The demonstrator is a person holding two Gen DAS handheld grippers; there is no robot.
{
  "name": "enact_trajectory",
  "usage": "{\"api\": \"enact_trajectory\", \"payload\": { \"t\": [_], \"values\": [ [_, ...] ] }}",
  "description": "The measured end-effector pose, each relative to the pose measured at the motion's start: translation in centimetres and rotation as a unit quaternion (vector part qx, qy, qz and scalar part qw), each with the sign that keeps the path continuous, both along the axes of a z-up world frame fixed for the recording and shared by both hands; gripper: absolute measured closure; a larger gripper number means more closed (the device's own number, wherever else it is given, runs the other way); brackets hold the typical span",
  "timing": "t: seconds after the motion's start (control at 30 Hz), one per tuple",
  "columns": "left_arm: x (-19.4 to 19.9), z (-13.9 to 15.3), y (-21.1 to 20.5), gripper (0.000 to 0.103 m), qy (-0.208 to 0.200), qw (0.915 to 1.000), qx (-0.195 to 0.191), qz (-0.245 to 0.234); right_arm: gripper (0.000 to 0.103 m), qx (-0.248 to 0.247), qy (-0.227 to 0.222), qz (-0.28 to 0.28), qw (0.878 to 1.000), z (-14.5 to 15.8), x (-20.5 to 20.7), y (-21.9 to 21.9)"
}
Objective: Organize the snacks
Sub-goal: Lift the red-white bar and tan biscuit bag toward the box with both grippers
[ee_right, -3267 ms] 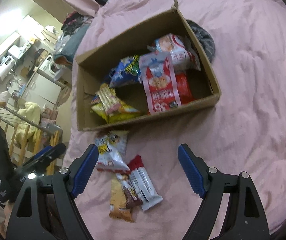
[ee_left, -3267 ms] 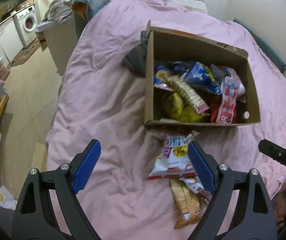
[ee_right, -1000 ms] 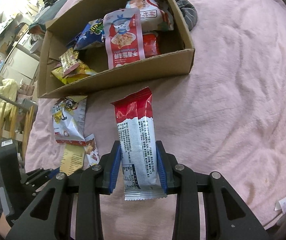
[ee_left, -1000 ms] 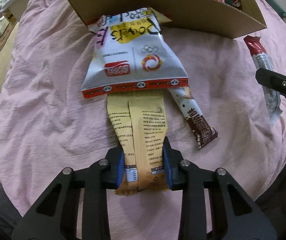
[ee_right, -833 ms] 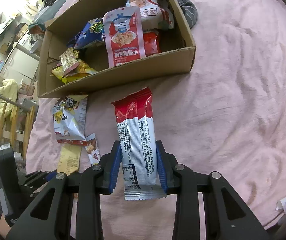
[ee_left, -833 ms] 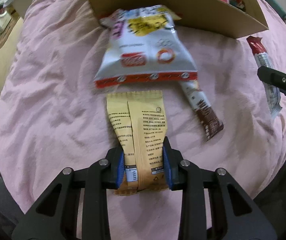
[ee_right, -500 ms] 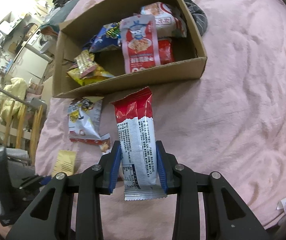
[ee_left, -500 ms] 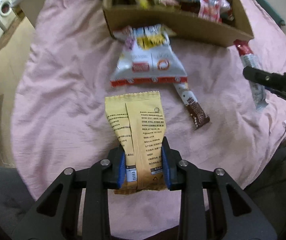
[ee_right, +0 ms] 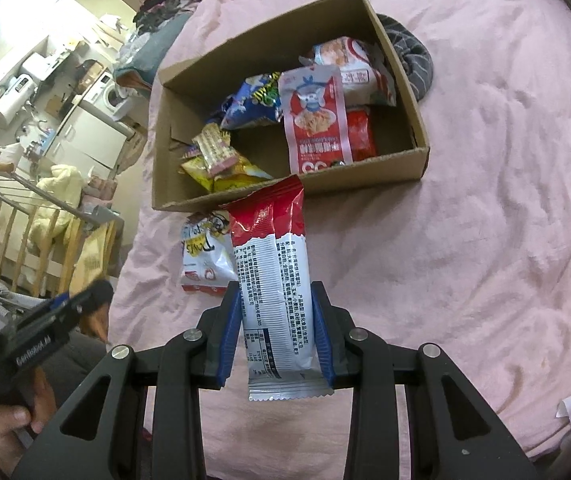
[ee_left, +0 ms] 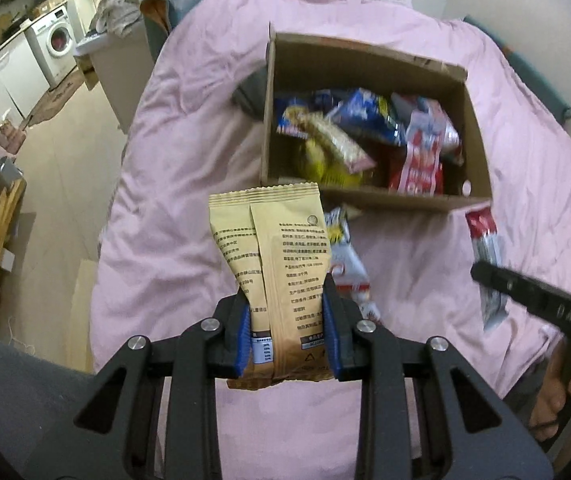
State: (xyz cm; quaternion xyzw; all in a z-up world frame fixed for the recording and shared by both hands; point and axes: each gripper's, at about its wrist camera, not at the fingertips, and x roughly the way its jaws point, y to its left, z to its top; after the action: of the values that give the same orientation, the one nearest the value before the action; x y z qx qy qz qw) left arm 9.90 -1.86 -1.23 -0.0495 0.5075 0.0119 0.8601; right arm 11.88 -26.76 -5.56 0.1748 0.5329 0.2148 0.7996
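Observation:
My left gripper (ee_left: 288,334) is shut on a tan snack packet (ee_left: 281,264) and holds it up above the pink bed cover, in front of the cardboard box (ee_left: 369,196). My right gripper (ee_right: 275,340) is shut on a red and white snack packet (ee_right: 273,268), also lifted, in front of the same box (ee_right: 365,168). The box holds several snack bags. A white chip bag (ee_right: 201,260) lies on the cover just before the box; it also shows in the left wrist view (ee_left: 345,256). The right gripper's packet appears in the left wrist view (ee_left: 485,248).
A grey striped cloth (ee_right: 409,60) lies behind the box. The bed's left edge drops to the floor (ee_left: 65,152). A washing machine (ee_left: 59,40), a wooden drying rack (ee_right: 25,220) and piled clothes stand beyond the bed.
Both grippers closed on packets that lay on the cover and raised them. Both views have pulled up and back, so the whole box is now in sight.

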Motion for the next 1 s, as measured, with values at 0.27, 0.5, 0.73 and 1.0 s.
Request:
{"api": "enact_trajectory", "payload": {
  "t": [0.27, 0.5, 0.73, 1.0],
  "values": [
    [2.9, 0.7, -1.2, 0.077, -0.015, 0.9998, 0.005, -0.014, 0.068, 0.018, -0.034, -0.008, 0.999, 1.9, 0.8, 0.1],
    [6.4, 1.6, -2.6, 0.077, -0.038, 0.9984, 0.009, -0.041, 0.068, 0.028, -0.072, -0.023, 0.997, 3.4, 3.5, 0.2],
    [9.9, 2.4, -3.4, 0.077, -0.065, 0.9960, 0.021, -0.058, 0.068, 0.045, -0.092, -0.046, 0.994, 3.7, 7.4, -0.3],
    [13.1, 1.0, -3.6, 0.077, -0.079, 0.9949, 0.019, -0.060, 0.068, 0.030, -0.108, -0.043, 0.993, 3.3, 10.9, 0.6]
  ]
}}
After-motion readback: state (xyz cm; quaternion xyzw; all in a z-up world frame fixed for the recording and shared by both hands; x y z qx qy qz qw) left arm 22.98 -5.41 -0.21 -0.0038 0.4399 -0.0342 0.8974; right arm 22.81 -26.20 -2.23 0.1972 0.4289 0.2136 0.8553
